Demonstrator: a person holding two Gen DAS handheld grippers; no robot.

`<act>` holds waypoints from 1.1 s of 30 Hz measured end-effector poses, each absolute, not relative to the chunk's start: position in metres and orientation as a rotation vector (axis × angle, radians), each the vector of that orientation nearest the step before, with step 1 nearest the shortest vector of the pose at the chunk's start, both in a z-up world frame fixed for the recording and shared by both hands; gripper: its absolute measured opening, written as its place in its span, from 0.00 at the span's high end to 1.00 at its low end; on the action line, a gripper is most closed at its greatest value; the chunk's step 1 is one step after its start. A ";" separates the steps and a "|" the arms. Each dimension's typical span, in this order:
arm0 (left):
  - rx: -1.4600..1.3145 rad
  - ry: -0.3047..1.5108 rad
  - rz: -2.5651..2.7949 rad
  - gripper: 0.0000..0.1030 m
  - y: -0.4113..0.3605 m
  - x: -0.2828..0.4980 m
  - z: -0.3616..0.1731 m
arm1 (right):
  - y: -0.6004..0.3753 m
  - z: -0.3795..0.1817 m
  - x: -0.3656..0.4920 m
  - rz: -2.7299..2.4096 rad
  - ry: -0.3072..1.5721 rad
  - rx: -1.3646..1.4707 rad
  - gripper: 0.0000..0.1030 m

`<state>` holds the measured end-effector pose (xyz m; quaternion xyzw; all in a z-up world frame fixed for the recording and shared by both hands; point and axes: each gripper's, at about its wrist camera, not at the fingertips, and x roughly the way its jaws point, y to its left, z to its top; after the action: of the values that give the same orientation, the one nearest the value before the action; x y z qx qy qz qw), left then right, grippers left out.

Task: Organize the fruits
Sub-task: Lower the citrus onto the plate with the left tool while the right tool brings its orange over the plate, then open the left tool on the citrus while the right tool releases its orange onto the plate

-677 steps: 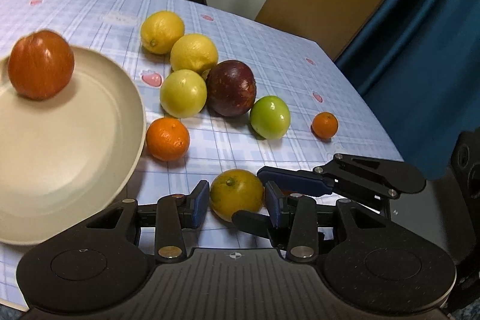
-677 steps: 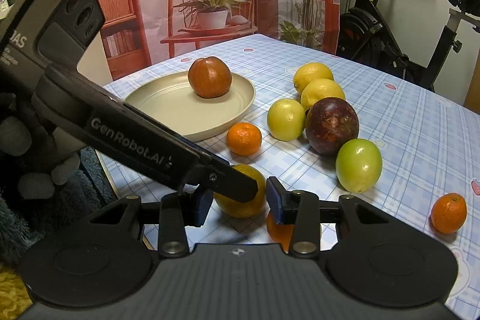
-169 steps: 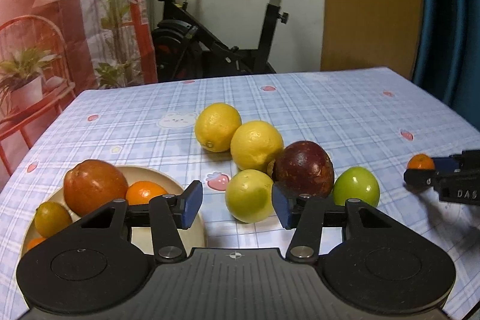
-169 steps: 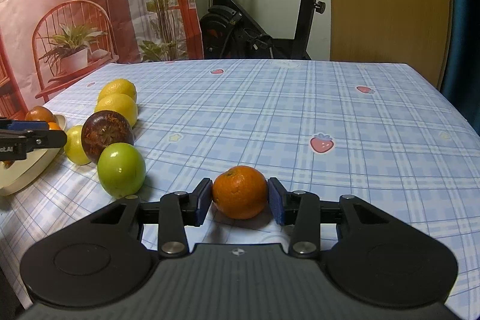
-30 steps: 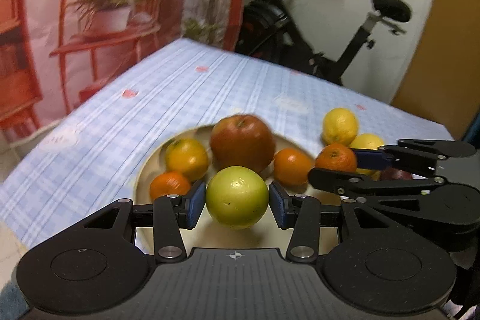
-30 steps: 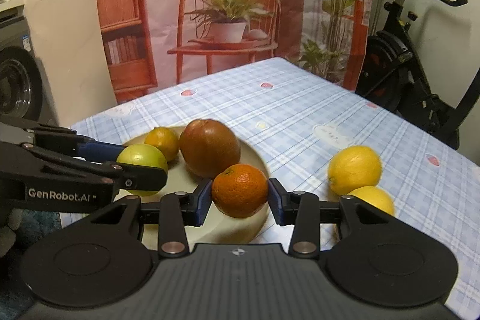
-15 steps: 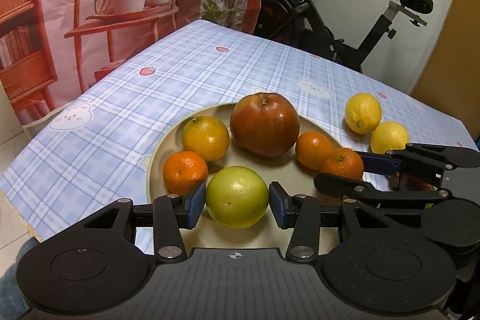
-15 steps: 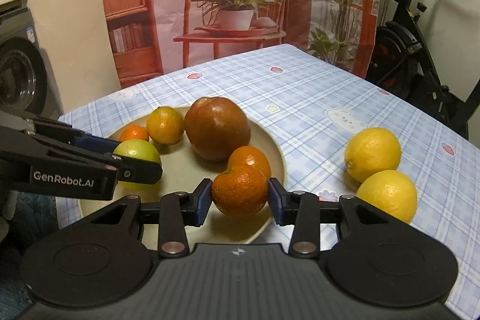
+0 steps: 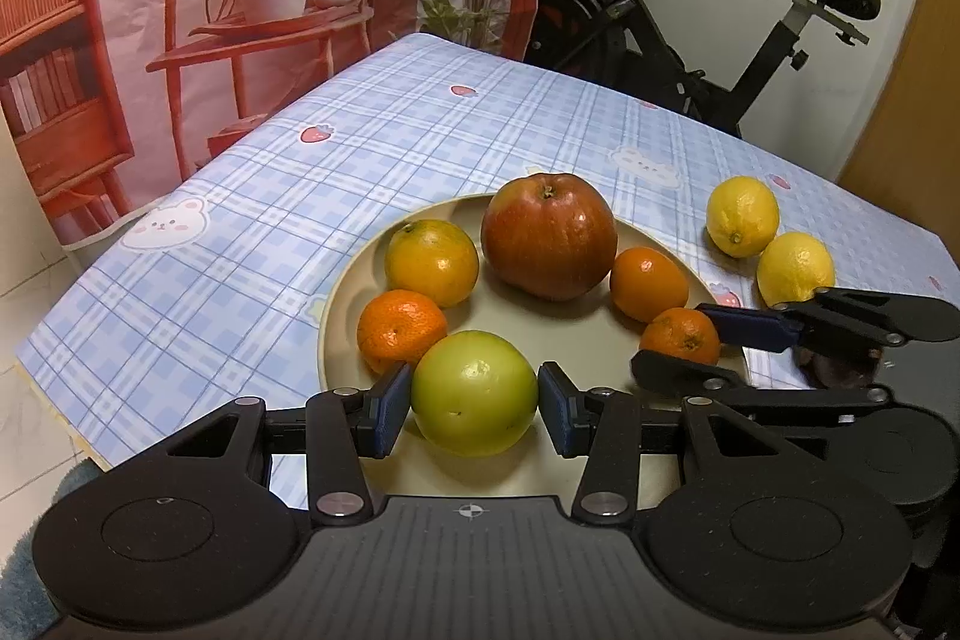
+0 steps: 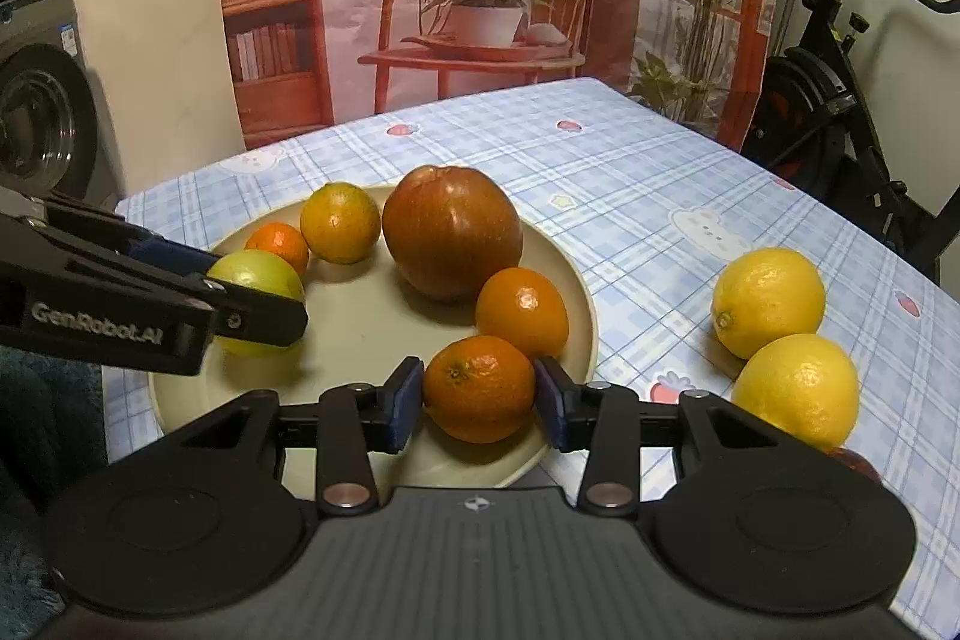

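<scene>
On the beige plate (image 9: 342,304): left gripper (image 9: 474,403) clamped on the green fruit (image 9: 474,391), right gripper (image 10: 479,395), jaws just easing apart, around a tangerine (image 10: 480,388).

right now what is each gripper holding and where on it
Left gripper clamps the green fruit by its sides; right gripper grips a small orange by its sides.

Glossy red apple (image 9: 549,235), matt plate (image 9: 576,334)
</scene>
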<state>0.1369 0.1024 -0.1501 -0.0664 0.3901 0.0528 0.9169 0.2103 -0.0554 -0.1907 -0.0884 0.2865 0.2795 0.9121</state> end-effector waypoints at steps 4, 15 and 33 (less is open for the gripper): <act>-0.132 0.817 0.109 0.52 0.102 0.139 -0.152 | -0.072 -0.184 0.200 0.578 0.561 -0.120 0.57; -0.117 0.872 0.165 0.52 0.104 0.137 -0.149 | -0.157 -0.168 0.149 0.464 0.458 0.080 0.57; -0.047 0.676 0.148 0.38 0.077 0.134 -0.113 | -0.218 -0.181 0.125 0.304 0.424 0.194 0.44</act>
<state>0.1340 0.0770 -0.1127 -0.0230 0.3311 0.0725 0.9405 0.1247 -0.2175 -0.1809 0.0960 0.2092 0.1499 0.9615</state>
